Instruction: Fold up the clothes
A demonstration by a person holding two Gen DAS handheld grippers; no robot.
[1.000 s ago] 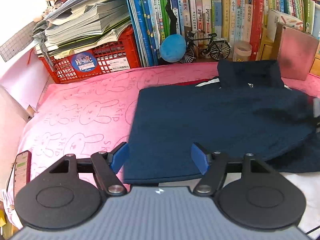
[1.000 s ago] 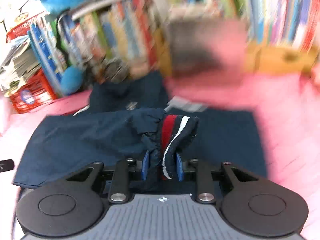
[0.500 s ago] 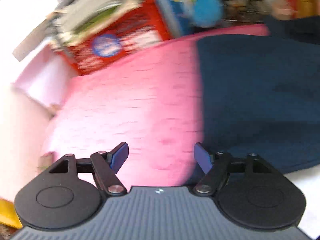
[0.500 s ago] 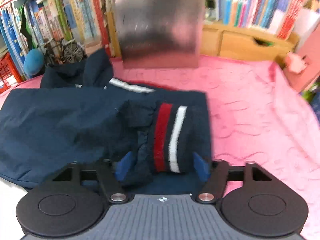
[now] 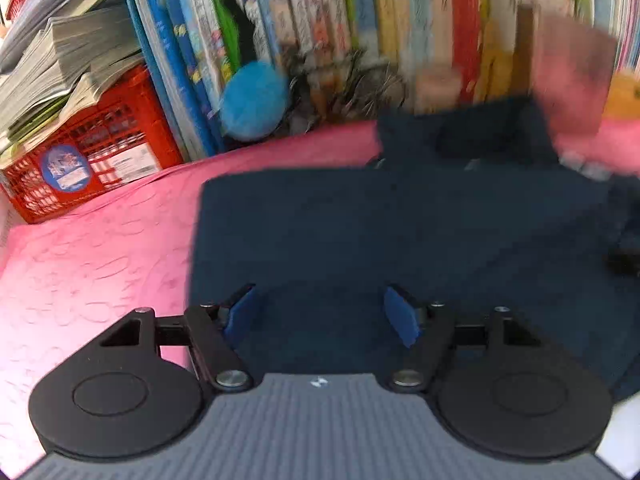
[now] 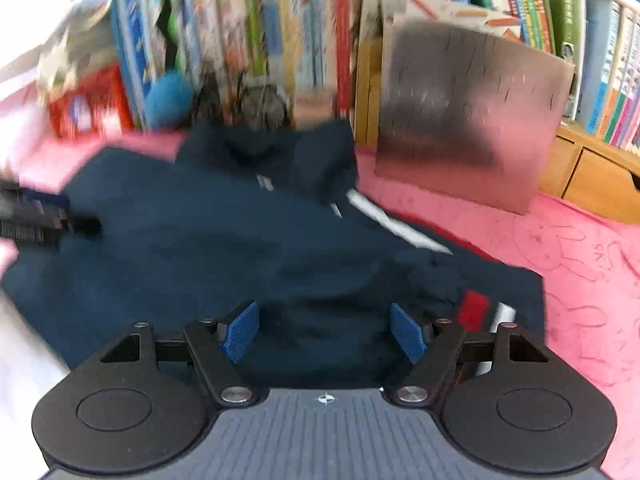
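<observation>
A navy jacket (image 5: 400, 232) lies flat on the pink sheet (image 5: 80, 260), its hood toward the books. My left gripper (image 5: 322, 318) hovers close over the jacket's near left part; its jaws are opening, with only cloth beneath them and nothing pinched. The right gripper (image 6: 324, 332) stands open over the same jacket (image 6: 200, 248). The sleeve cuff (image 6: 476, 306), striped red and white, lies on the jacket just right of the right finger, free of the pads. The left gripper's dark body (image 6: 36, 220) shows blurred at the left edge of the right wrist view.
At the back left a red crate (image 5: 92, 160) holds stacked papers. Upright books and a blue ball (image 5: 254, 100) line the back. A grey metallic board (image 6: 468, 128) leans beside wooden drawers (image 6: 592, 180). Pink sheet extends to the right (image 6: 580, 260).
The right gripper let go of the striped cuff and opened; the cuff now lies on the jacket. The left gripper swung over the pink sheet, then came lower over the jacket.
</observation>
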